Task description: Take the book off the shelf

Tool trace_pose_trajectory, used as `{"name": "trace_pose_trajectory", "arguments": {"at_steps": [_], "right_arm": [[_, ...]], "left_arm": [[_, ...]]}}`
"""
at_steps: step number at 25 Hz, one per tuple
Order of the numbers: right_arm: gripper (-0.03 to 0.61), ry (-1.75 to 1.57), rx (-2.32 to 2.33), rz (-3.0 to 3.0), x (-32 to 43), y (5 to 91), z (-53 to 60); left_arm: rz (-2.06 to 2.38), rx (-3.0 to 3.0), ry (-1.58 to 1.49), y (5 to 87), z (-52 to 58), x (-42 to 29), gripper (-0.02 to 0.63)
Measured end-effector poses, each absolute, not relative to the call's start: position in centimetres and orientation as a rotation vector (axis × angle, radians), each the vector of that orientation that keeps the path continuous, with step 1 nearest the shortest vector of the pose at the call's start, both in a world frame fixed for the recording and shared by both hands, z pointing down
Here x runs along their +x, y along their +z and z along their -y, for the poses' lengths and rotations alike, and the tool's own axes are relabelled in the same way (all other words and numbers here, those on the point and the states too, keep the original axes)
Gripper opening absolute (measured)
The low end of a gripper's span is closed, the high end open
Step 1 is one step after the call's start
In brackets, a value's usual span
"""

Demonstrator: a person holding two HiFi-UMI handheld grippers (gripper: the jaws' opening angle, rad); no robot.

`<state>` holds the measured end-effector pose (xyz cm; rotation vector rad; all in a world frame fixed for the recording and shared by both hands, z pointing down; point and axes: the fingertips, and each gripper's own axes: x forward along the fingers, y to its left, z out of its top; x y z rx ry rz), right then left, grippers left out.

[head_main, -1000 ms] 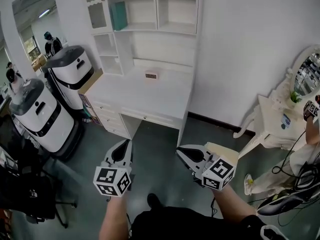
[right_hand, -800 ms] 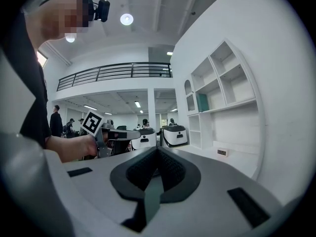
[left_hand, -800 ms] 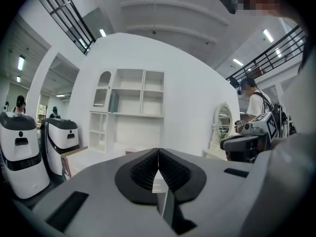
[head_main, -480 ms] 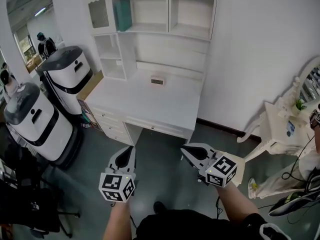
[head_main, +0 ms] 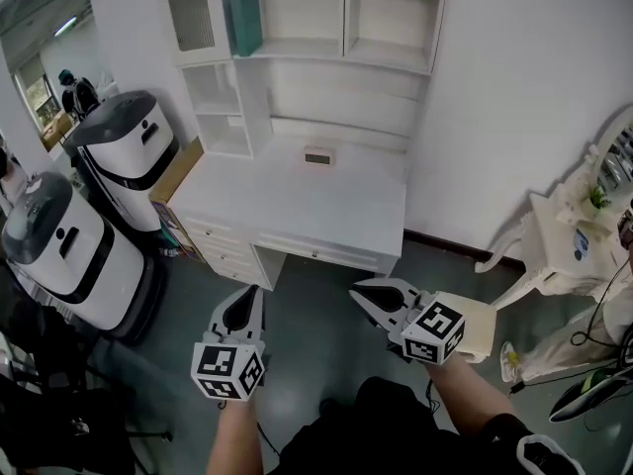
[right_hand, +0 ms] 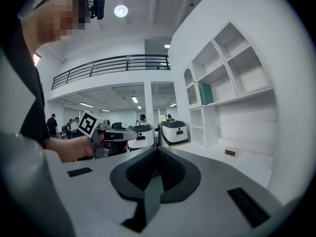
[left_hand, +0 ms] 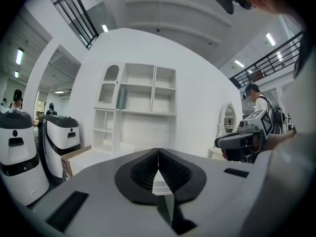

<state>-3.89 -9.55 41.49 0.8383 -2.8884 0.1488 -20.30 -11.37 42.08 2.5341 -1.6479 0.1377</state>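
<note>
A teal book (head_main: 244, 23) stands upright at the left end of the upper shelf of the white desk hutch (head_main: 297, 52); it also shows as the teal book (left_hand: 121, 98) in the left gripper view and the teal book (right_hand: 206, 93) in the right gripper view. My left gripper (head_main: 247, 302) and right gripper (head_main: 362, 293) hang side by side over the dark floor in front of the desk, well short of the shelf. Both point toward the desk. The left gripper (left_hand: 158, 153) is shut and empty, and so is the right gripper (right_hand: 158, 150).
The white desk (head_main: 287, 206) carries a small clock-like device (head_main: 318, 156). Two white round-topped machines (head_main: 124, 146) (head_main: 54, 250) stand to the left. A cream stool (head_main: 482, 327) and a white vanity table (head_main: 559, 245) are at the right. People stand far off at the left.
Both grippers and the head camera have moved forward toward the desk; the hutch and the teal book appear nearer. The jaws have stayed shut.
</note>
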Motion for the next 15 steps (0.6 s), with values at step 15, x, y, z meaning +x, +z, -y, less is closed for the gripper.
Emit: {"name": "trace_pose_trajectory", "arguments": {"at_steps": [15], "right_arm": [[0.014, 0.210, 0.806, 2.954, -6.7, 42.4, 18.9]], "left_arm": [[1.646, 2.495, 0.208, 42.9, 20.4, -22.6, 0.011]]}}
